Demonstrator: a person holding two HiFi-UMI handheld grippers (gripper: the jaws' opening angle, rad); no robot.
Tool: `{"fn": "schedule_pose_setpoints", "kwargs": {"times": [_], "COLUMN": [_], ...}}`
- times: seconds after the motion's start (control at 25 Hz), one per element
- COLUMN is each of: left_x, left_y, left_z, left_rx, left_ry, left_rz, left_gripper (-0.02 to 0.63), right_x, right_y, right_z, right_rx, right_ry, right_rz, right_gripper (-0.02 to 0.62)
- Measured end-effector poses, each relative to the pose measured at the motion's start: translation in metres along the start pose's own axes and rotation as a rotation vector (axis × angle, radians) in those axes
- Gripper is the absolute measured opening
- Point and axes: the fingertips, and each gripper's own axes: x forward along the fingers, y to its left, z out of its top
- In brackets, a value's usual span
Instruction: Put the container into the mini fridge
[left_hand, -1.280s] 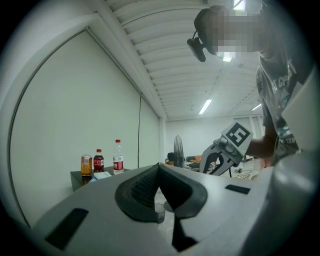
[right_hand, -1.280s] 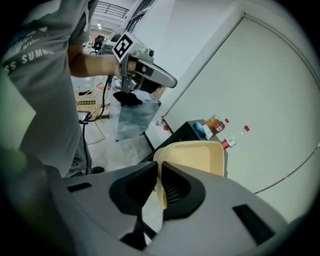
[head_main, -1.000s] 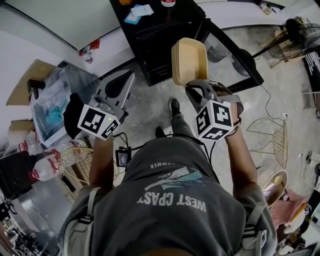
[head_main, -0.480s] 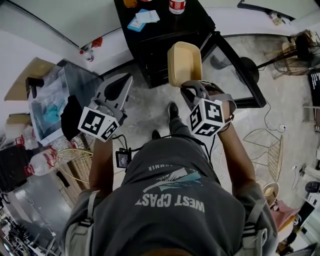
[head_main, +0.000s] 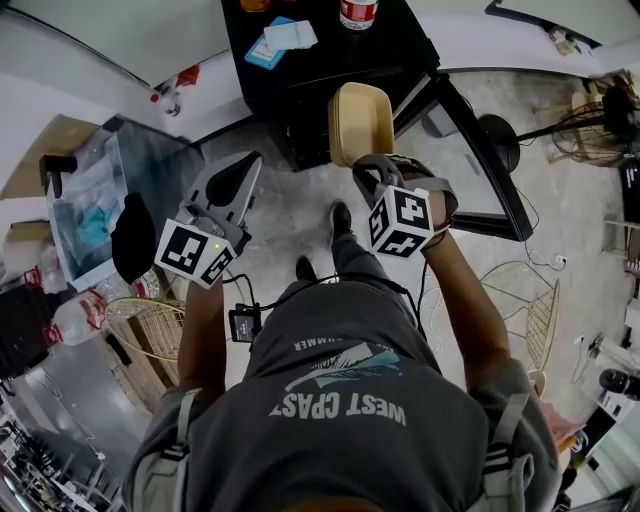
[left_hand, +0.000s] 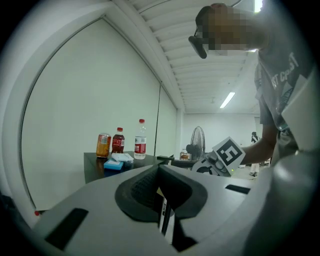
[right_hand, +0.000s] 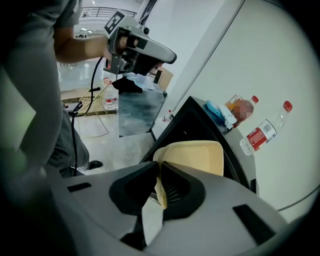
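Note:
A beige lidded container (head_main: 360, 118) (right_hand: 196, 156) hangs in front of the black mini fridge (head_main: 322, 82) (right_hand: 192, 122). My right gripper (head_main: 372, 165) (right_hand: 159, 172) is shut on the container's near rim. The fridge's glass door (head_main: 482, 135) stands swung open to the right of the container. My left gripper (head_main: 245, 166) (left_hand: 161, 176) is shut and holds nothing, off to the left of the fridge above the concrete floor. The inside of the fridge is dark and I cannot see into it.
On the fridge top lie blue packets (head_main: 280, 40) (left_hand: 114, 163), a water bottle (head_main: 357, 12) (right_hand: 262, 131), a cola bottle (left_hand: 118, 141) and an orange can (left_hand: 103, 145). A clear plastic bin (head_main: 92, 210) and bottles (head_main: 80, 322) stand at the left. A wire basket (head_main: 530, 305) and fan (head_main: 598, 105) are at the right.
The right gripper has carried the container slightly left and closer to the fridge front. The left gripper has hardly moved.

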Motion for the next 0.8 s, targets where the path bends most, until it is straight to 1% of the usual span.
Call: {"fn": "schedule_pose_setpoints", "kwargs": {"times": [0.32,0.8], "left_x": [0.013,0.021], "left_y": [0.011,0.019], "left_z": [-0.022,-0.060], "left_rx": [-0.031,-0.091], "left_ry": [0.028,0.070], "left_rz": [0.023,0.051], "left_gripper": [0.015,0.015], "right_x": [0.046,0.108], "right_y": [0.005,-0.006], "right_z": [-0.020,-0.042], "right_rx": [-0.027,-0.043], "right_ry": [0.012,0.038], "right_rz": [0.062,0.080], "right_gripper": [0.049,0.049]}}
